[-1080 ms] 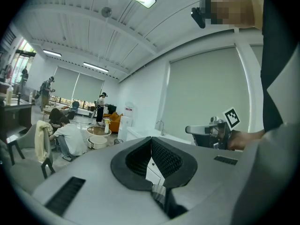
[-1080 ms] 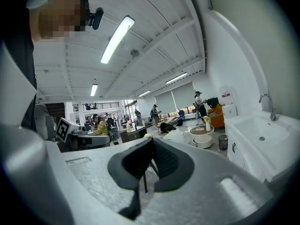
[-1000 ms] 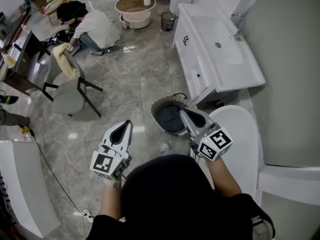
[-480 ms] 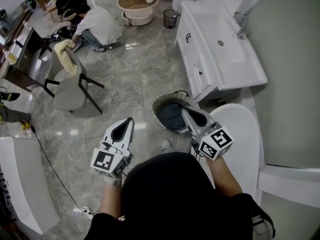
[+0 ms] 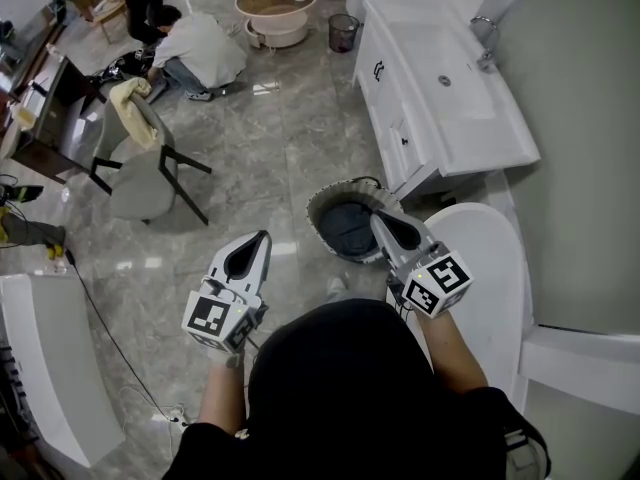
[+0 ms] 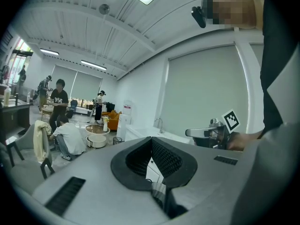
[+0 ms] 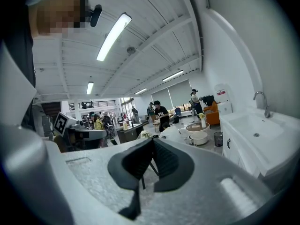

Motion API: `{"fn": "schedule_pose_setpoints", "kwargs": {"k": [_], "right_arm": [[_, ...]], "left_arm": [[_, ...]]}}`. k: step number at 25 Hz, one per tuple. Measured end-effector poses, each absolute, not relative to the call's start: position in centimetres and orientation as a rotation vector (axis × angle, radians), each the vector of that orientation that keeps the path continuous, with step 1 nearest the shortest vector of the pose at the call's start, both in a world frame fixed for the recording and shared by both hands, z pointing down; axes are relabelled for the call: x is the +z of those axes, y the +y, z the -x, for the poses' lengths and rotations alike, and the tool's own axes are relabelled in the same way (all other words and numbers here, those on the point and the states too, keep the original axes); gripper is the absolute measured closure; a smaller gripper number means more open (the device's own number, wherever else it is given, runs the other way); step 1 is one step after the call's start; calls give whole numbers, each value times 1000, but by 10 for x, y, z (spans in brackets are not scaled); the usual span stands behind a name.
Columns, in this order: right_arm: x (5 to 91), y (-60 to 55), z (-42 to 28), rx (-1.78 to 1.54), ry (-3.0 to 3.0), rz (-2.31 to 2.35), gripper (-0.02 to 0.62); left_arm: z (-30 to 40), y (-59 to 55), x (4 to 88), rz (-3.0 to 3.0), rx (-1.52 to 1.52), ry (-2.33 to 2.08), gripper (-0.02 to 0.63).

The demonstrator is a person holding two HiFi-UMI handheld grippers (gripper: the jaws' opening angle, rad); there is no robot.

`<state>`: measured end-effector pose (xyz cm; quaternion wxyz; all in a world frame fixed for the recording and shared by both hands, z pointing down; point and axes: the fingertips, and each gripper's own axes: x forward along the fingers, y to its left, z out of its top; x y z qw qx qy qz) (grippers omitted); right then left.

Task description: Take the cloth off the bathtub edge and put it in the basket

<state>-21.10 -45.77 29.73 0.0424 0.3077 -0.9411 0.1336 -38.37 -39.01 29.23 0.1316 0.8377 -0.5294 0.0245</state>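
A round woven basket stands on the grey floor beside the white bathtub, and a dark cloth lies inside it. My right gripper hovers over the basket's right rim, shut and empty; its jaws meet with nothing between them. To the left of the basket, my left gripper is held above the floor, also shut and empty, with its tips together. No cloth shows on the part of the tub edge in view.
A white vanity with a sink stands just beyond the basket. A grey chair with a towel on it is at the left. A person crouches near a round low table and a small bin.
The right gripper has drifted slightly right and forward over the basket rim. The left gripper has barely moved. Both stay shut.
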Motion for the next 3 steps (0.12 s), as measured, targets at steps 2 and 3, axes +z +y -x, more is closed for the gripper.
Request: {"fn": "schedule_pose_setpoints", "kwargs": {"k": [2, 3], "right_arm": [[297, -459, 210, 410, -2879, -944, 600], [297, -460, 210, 412, -2878, -945, 600]], "left_arm": [[385, -391, 297, -2453, 85, -1538, 594], [386, -391, 300, -2468, 94, -1540, 594]]}}
